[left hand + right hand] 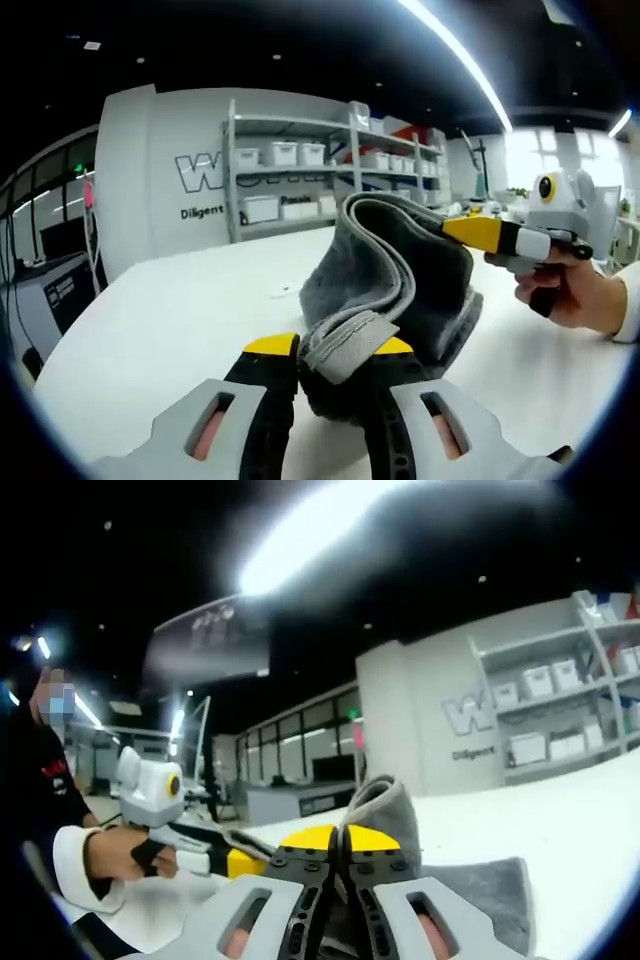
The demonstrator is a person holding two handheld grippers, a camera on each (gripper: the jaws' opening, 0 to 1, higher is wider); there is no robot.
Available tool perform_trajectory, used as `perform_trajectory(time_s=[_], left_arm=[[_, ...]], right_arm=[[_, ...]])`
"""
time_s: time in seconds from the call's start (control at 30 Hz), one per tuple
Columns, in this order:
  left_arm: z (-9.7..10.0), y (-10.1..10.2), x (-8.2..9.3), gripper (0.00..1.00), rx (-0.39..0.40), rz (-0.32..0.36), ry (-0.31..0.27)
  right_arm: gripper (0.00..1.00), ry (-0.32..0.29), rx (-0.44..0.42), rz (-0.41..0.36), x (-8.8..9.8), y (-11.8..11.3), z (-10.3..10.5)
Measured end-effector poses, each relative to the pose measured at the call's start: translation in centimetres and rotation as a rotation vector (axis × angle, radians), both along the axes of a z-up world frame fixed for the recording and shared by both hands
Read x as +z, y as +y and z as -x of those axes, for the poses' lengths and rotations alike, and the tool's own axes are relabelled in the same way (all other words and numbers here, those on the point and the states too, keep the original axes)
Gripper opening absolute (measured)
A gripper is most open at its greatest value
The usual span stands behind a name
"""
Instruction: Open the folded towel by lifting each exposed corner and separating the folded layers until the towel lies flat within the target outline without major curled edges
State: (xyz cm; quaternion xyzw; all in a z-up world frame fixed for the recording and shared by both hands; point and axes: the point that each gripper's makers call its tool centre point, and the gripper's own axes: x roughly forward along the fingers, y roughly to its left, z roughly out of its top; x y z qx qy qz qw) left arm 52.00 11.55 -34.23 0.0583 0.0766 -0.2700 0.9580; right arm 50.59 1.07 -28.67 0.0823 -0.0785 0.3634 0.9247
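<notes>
Two hand-held grippers pinch the grey towel (385,290) above the white surface (180,320): left hand-held gripper (335,352) near, right hand-held gripper (340,840) far.

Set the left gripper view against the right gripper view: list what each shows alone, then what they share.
Left gripper view alone: the left hand-held gripper pinching a hemmed corner of the grey towel, while the right hand-held gripper grips its raised upper fold.

Right gripper view alone: the right hand-held gripper's yellow tips closed on a towel fold, and a glass-walled room behind.

Both share: the white table, the storage shelves and a person's hand.
</notes>
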Motion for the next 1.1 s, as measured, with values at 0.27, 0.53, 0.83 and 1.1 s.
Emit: perform_trajectory(time_s=[0.27, 0.53, 0.83, 1.1], left_arm=[[0.6, -0.2, 0.0, 0.15, -0.019, -0.015, 0.002], [0.4, 1.2, -0.3, 0.13, 0.009, 0.008, 0.038], [0.4, 2.3, -1.1, 0.21, 0.017, -0.026, 0.059], [0.4, 2.0, -1.9, 0.29, -0.004, -0.083, 0.069]], right_arm=[[0.0, 0.012, -0.019, -0.028, 0.0, 0.5, -0.3], [0.0, 0.001, -0.007, -0.023, 0.2, 2.0, 0.0], [0.0, -0.005, 0.013, -0.026, 0.3, 3.6, 0.4], [0.0, -0.01, 0.03, -0.028, 0.6, 4.8, 0.9]])
